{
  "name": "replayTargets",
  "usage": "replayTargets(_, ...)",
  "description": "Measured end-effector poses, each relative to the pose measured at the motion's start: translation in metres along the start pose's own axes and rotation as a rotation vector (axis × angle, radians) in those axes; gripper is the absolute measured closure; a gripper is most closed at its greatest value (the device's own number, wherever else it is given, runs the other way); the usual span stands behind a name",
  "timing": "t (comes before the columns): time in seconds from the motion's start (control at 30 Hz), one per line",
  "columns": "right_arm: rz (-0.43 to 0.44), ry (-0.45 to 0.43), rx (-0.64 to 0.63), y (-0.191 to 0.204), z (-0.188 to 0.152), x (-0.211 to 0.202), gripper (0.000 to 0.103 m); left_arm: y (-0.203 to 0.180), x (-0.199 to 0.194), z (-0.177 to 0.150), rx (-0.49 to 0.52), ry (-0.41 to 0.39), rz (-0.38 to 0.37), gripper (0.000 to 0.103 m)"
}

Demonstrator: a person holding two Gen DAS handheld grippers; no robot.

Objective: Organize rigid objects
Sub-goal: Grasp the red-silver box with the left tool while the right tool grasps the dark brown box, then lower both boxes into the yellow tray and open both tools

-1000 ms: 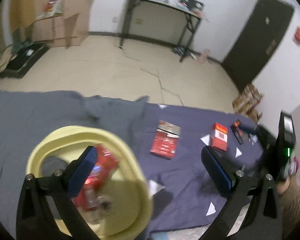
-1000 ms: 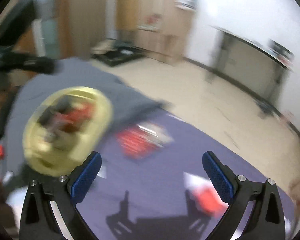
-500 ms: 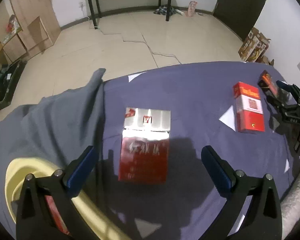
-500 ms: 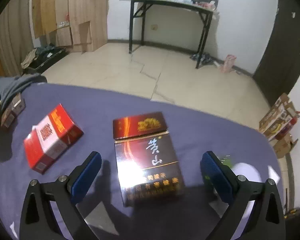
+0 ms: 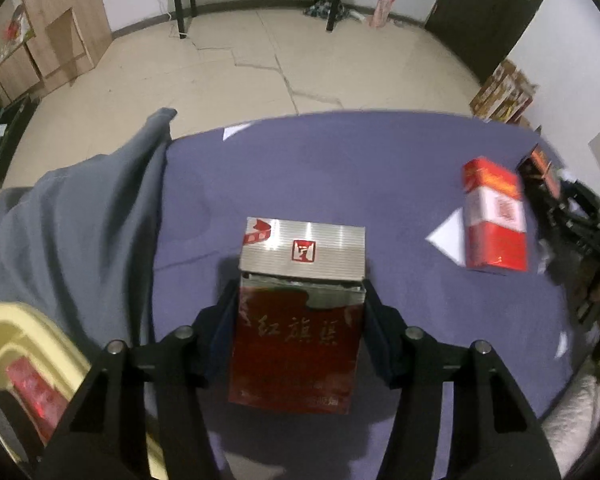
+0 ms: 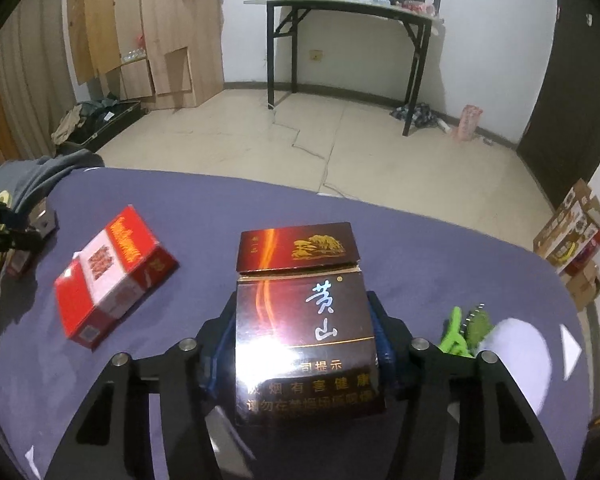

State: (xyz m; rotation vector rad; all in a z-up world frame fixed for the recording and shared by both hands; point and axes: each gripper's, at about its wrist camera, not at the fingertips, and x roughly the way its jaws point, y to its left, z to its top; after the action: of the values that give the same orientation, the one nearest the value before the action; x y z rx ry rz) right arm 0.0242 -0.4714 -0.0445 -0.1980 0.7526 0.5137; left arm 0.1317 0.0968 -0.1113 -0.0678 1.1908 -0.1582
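Dropped from above the yellow basin (image 5: 4, 340) down to the purple cloth (image 5: 340, 168), both jaws just closing. Left gripper (image 5: 298, 312) clamped on the red-and-silver cigarette pack (image 5: 300, 320) mid-cloth; right gripper (image 6: 302, 328) clamped on the dark-brown glossy pack (image 6: 304, 320). Red-and-white pack (image 6: 112, 276) well apart between them, open cloth beyond to the far edge.

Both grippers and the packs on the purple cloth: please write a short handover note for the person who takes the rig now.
Left gripper: jaws have just closed on the dark red pack with silver lid, which lies on the purple cloth.
Right gripper: jaws have just closed on the glossy brown pack with gold print.
Done: a red item lies in the pale yellow basin.
Left: lift both packs, probably into the basin; then the bright red and white pack.
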Motion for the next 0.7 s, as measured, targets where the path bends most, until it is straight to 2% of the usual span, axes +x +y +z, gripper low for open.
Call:
replayTargets(0.1,0.020,-0.070,0.007,0.010,0.002,-0.031,0.047,0.006,-0.037,-0.007,-0.025,-0.061,-0.016,0.045)
replayTargets(0.2,0.084,-0.132,0.004,0.025,0.015,-0.065,0.047,0.022,-0.079,-0.017,-0.047,-0.101,-0.009,0.045)
replayTargets(0.3,0.162,-0.168,-0.048,0.058,0.033,-0.094,0.047,0.058,-0.129,-0.034,-0.077,-0.126,0.063,0.045)
replayTargets(0.4,0.244,-0.198,-0.122,0.106,0.051,-0.118,0.047,0.101,-0.180,-0.057,-0.141,-0.164,0.123,0.045)
replayTargets(0.53,0.361,-0.172,-0.226,0.183,0.060,-0.132,0.047,0.148,-0.224,-0.094,-0.202,-0.192,0.182,0.045)
replayTargets(0.6,0.400,-0.133,-0.291,0.222,0.059,-0.129,0.047,0.168,-0.233,-0.117,-0.242,-0.191,0.190,0.045)
replayTargets(0.7,0.422,-0.055,-0.402,0.286,0.046,-0.109,0.047,0.190,-0.226,-0.146,-0.295,-0.180,0.200,0.045)
